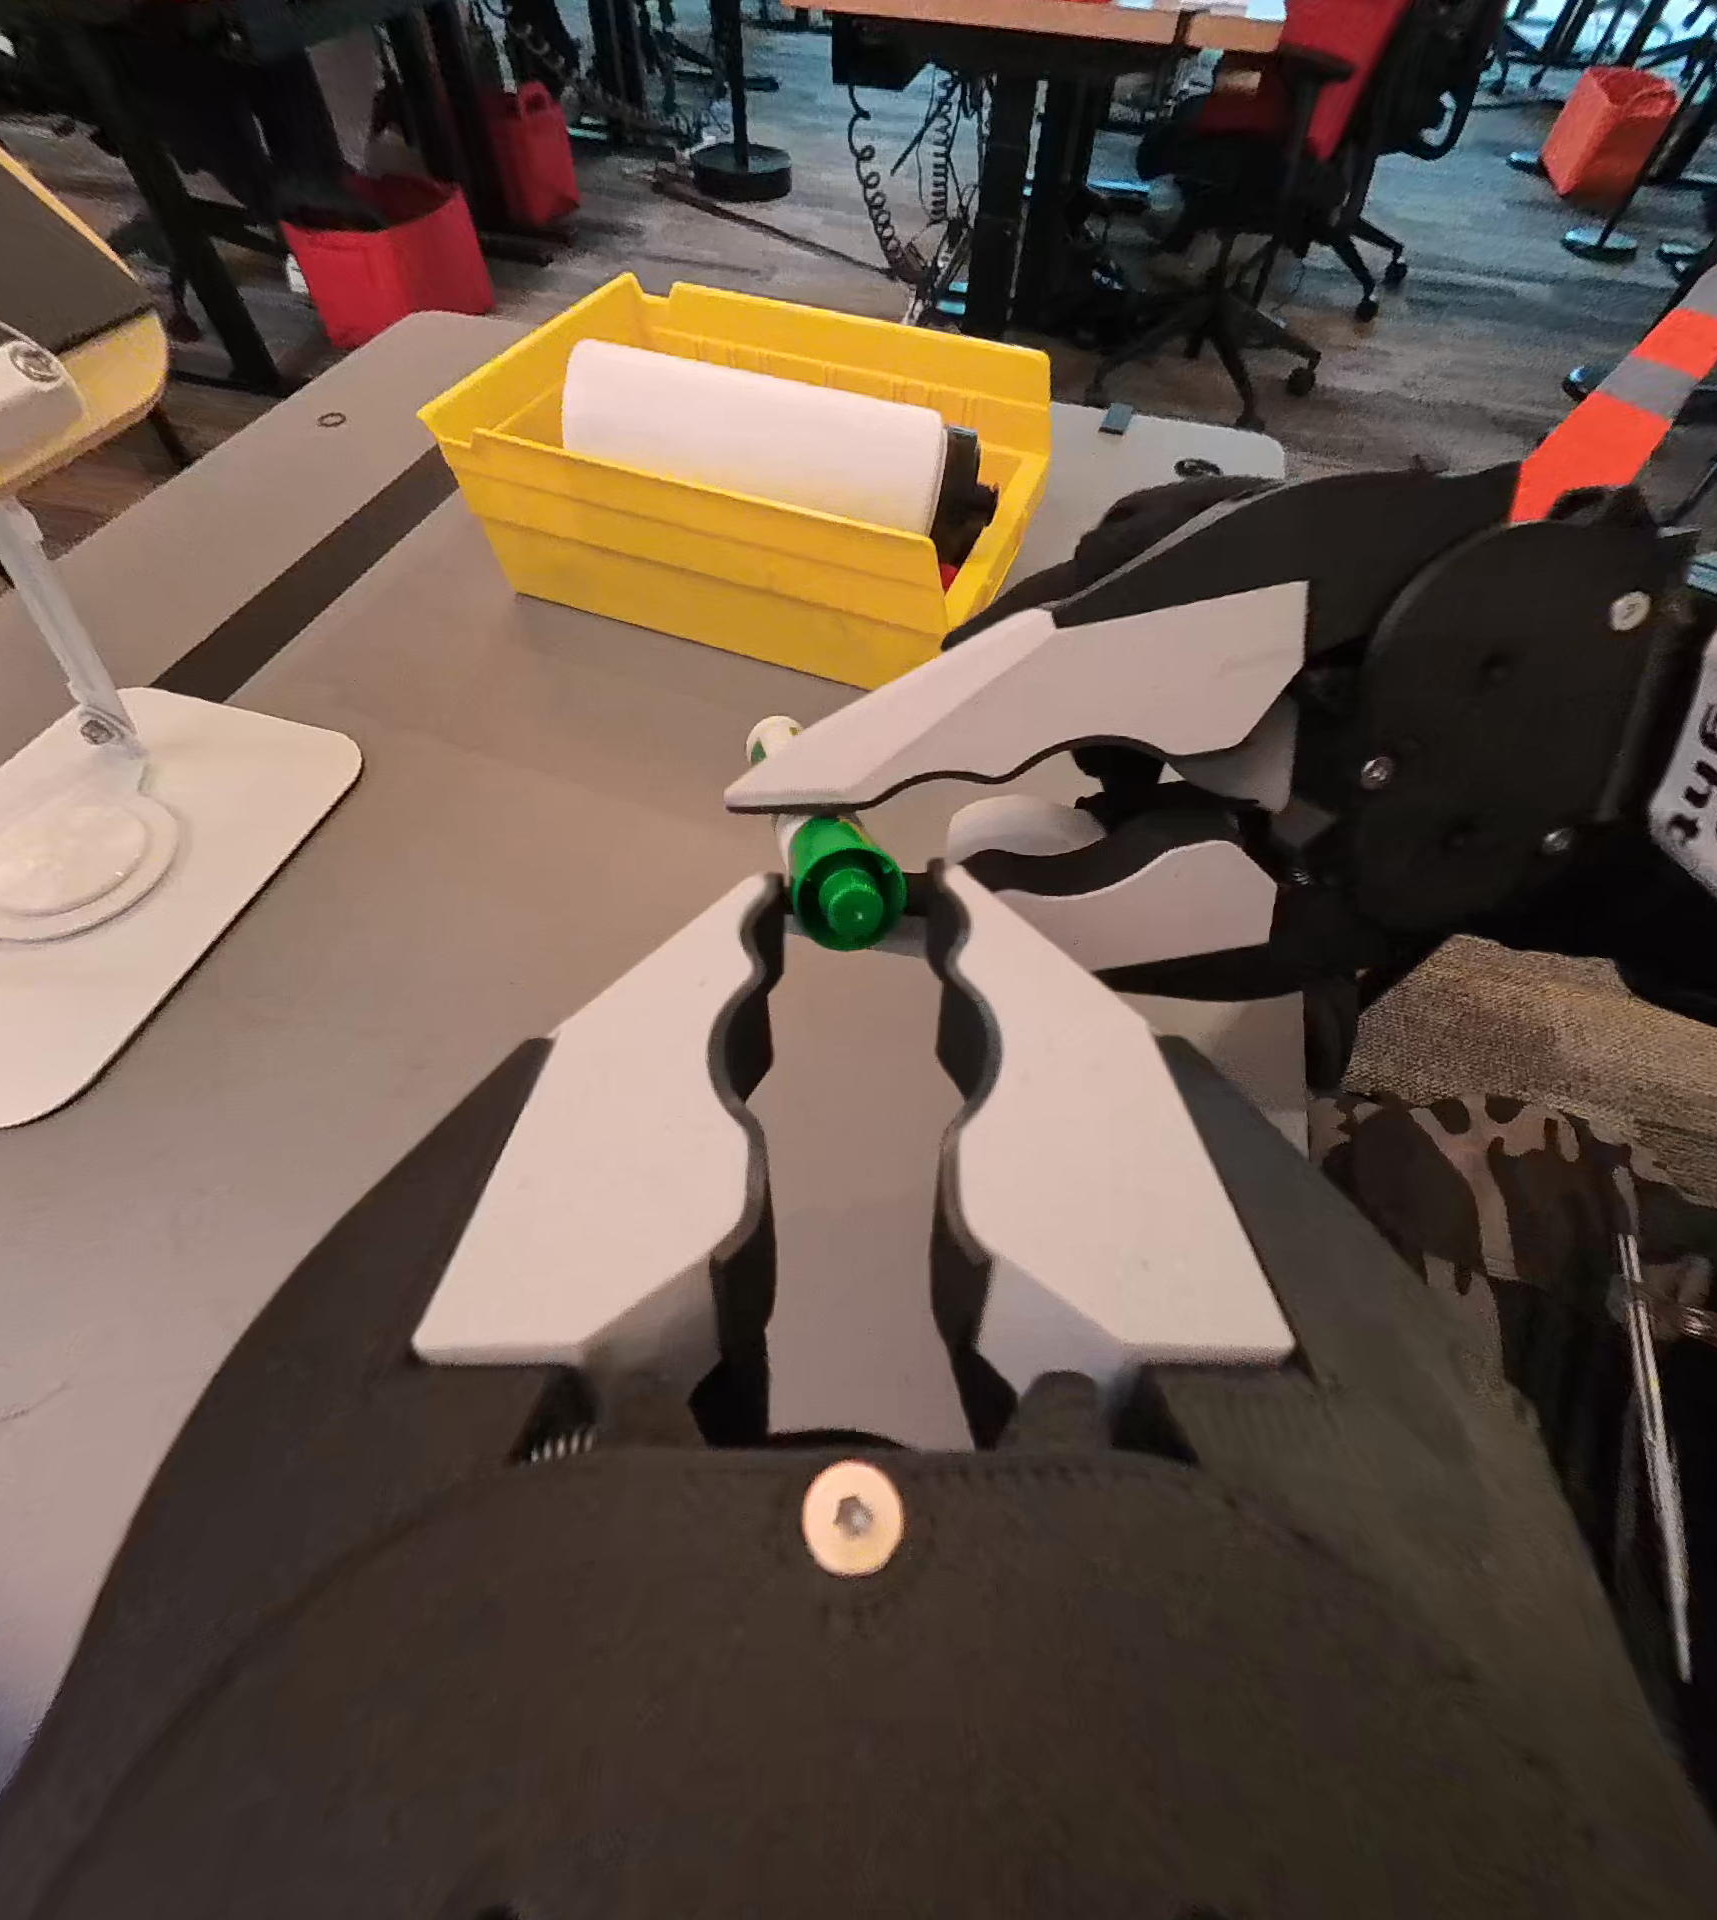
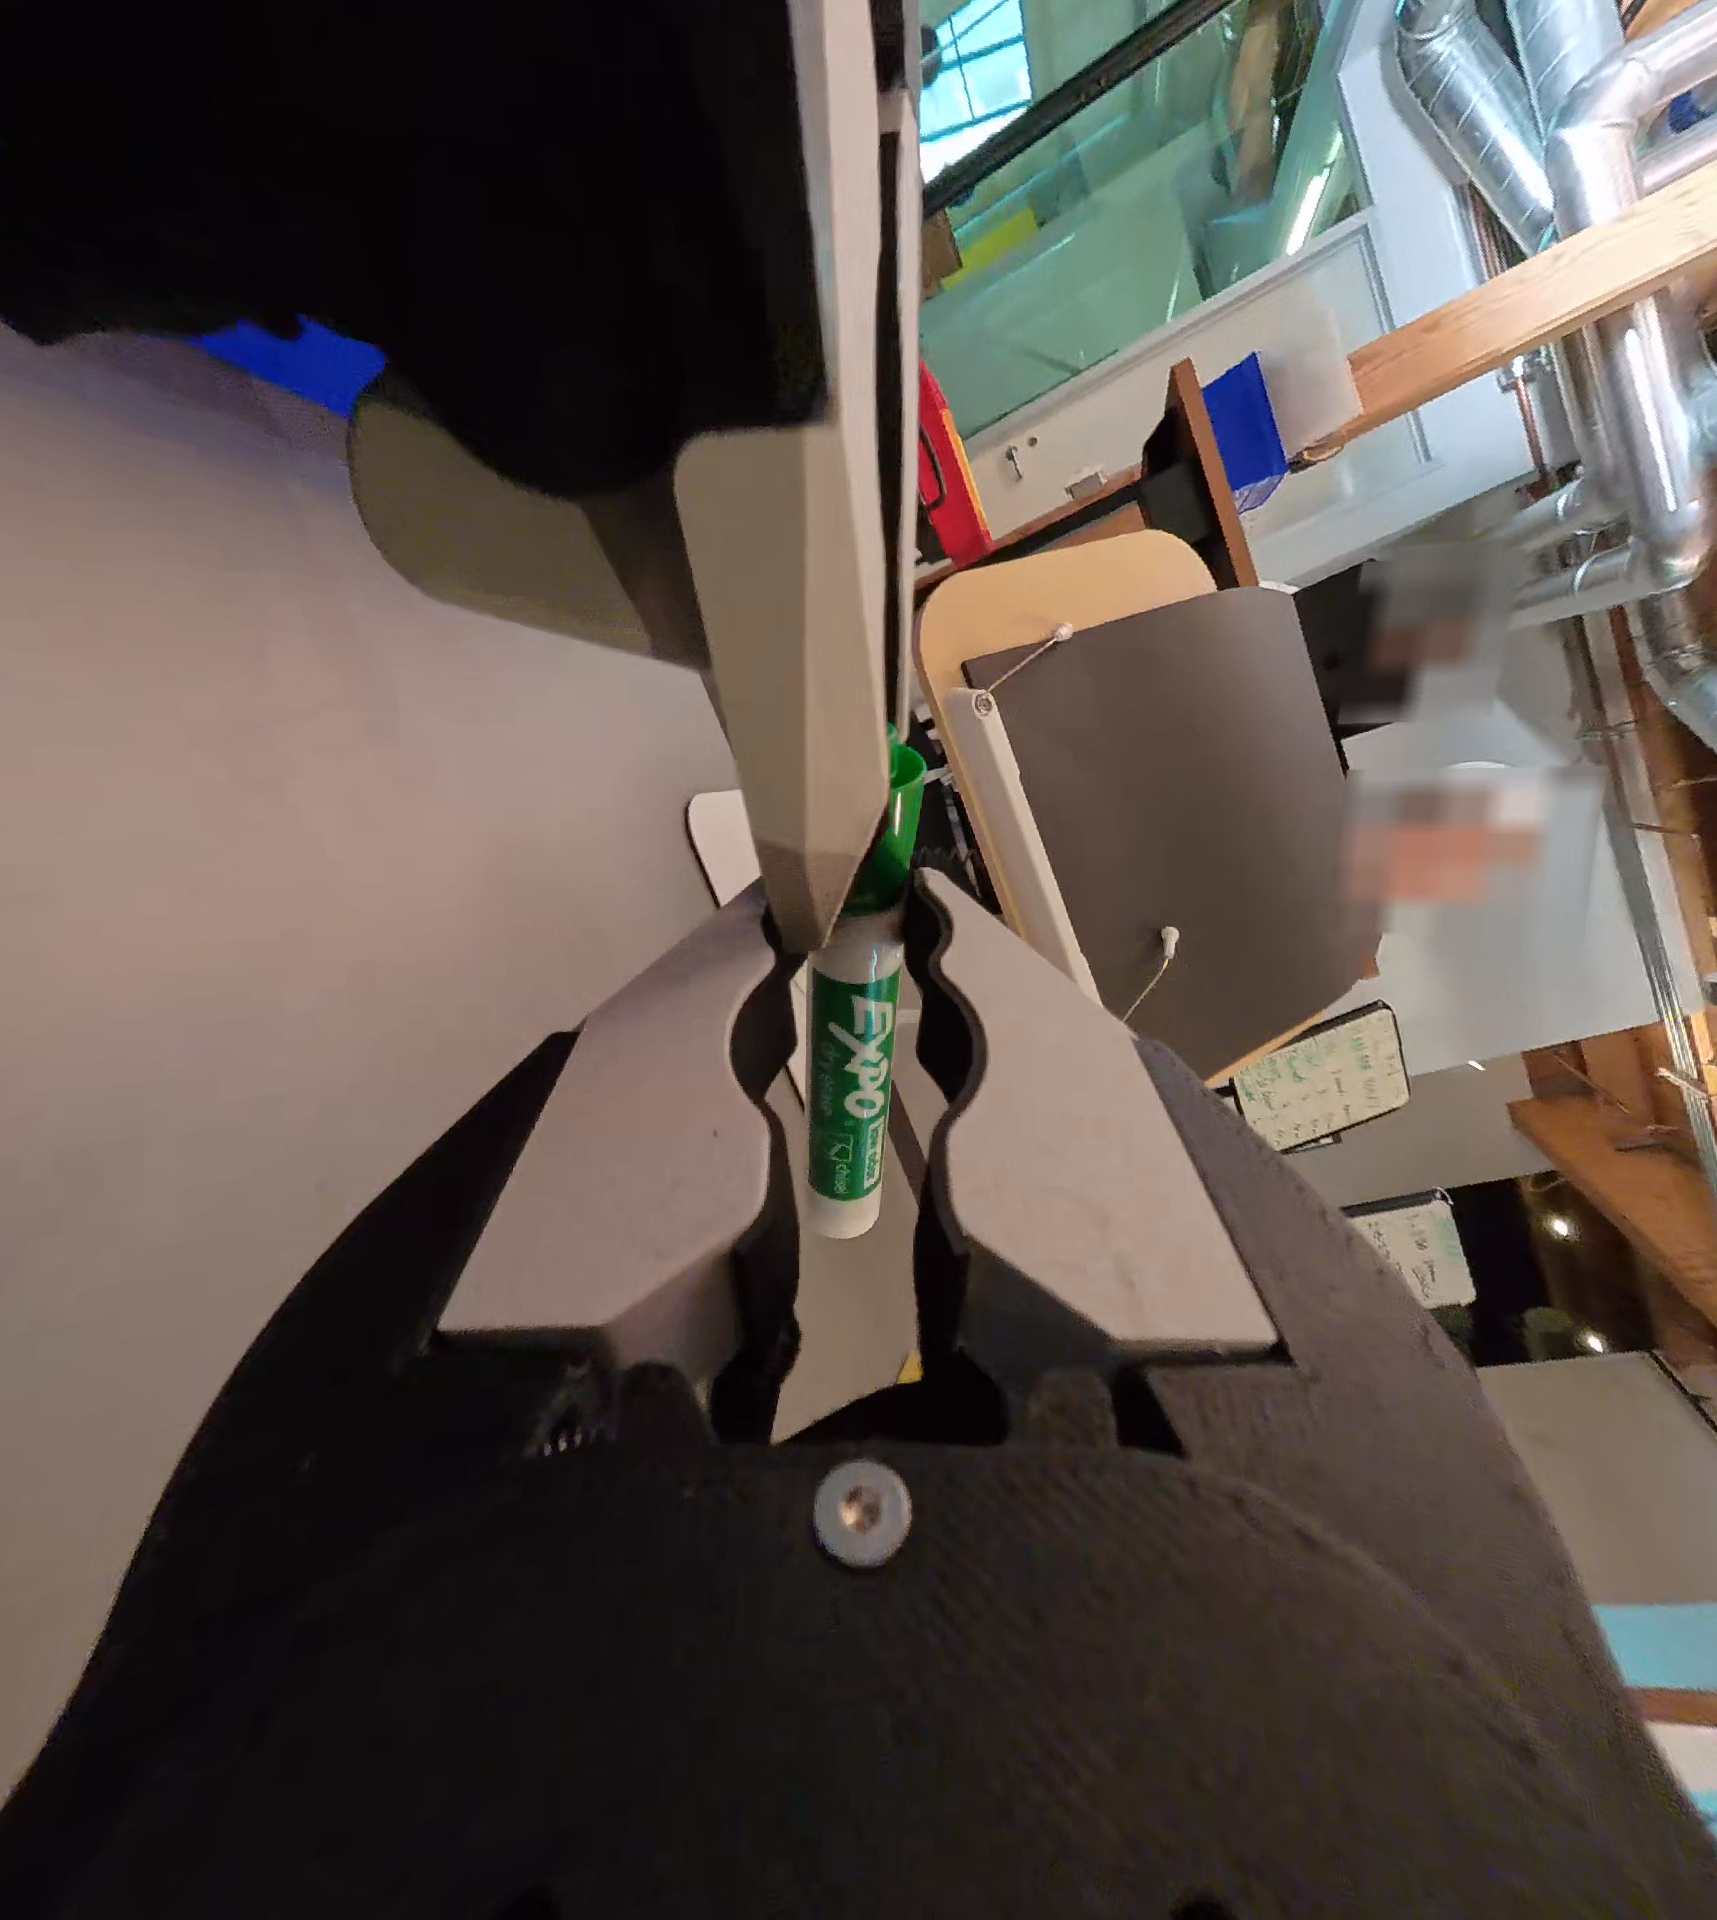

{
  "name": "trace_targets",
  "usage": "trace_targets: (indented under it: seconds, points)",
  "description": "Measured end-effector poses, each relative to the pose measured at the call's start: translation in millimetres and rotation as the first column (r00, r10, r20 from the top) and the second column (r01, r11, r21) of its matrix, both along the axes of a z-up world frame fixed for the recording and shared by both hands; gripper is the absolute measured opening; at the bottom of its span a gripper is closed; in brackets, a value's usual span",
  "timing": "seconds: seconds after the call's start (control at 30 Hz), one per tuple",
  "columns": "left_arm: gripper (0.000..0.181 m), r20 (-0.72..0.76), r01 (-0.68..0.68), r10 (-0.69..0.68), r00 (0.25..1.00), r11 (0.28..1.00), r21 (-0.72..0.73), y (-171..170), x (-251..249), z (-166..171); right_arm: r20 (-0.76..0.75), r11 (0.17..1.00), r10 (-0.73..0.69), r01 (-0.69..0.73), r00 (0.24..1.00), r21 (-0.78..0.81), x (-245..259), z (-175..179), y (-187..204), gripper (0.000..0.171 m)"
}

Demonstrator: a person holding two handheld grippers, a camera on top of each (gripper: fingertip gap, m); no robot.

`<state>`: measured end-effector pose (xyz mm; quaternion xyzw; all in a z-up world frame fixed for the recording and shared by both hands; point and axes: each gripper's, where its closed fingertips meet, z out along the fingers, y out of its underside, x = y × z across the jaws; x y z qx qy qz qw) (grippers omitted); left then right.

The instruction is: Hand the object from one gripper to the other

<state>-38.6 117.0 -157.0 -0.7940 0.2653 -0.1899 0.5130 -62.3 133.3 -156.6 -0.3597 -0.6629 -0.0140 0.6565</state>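
Green-capped plastic marker (image 2: 846, 1081): light, stiff, slick barrel. Right gripper (image 2: 838, 940) jaws clamp barrel near cap; left gripper (image 1: 854, 914) jaws straddle cap at 12 o'clock, apparently not yet closed. Best hold: mid-barrel.

We see the object as a marker (image 1: 838, 894), a short white barrel wrapped in a green printed label with a green cap; in the right wrist view the marker (image 2: 849, 1081) runs lengthwise down the gap between two grey fingers, its blunt white end toward the camera and its green cap at the fingertips, where a third grey finger crosses over it. In the left wrist view the cap end faces us, held off the grey table (image 1: 438, 727) between finger tips; the far white end pokes out beyond a grey finger lying across the barrel.
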Motion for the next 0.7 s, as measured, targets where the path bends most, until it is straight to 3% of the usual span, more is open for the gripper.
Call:
trace_targets:
  seconds: [0.27,0.33,0.43,0.63,0.67,0.7]
  points:
    - [0.018,0.043,-0.027,0.025,0.999,0.999,0.038,2.2,-1.7,5.3,0.006,0.997,-0.032,0.031,0.999,0.070,0.2,5.6,0.1,0.018]
    - [0.029,0.059,-0.033,0.031,0.998,0.998,0.049,3.1,-1.3,9.1,0.019,0.996,-0.034,0.032,0.999,0.087,-1.0,4.0,-1.3,0.017]
    - [0.018,0.037,-0.039,0.037,0.999,0.998,0.039,3.2,-2.8,6.0,0.024,0.995,-0.028,0.026,0.999,0.095,-3.9,2.4,-5.5,0.017]
    - [0.017,0.072,-0.043,0.042,0.997,0.999,0.021,3.7,-4.4,4.7,0.010,0.997,-0.021,0.020,1.000,0.075,-5.3,1.4,-5.5,0.017]
    - [0.017,0.070,-0.045,0.044,0.997,0.999,0.010,4.0,-5.8,2.8,0.013,0.998,-0.015,0.015,1.000,0.060,-6.0,0.1,-5.3,0.018]
    - [0.017,0.078,-0.047,0.047,0.996,0.999,0.008,4.8,-7.9,2.6,0.007,0.999,-0.009,0.008,1.000,0.035,-6.6,-0.6,-4.8,0.032]
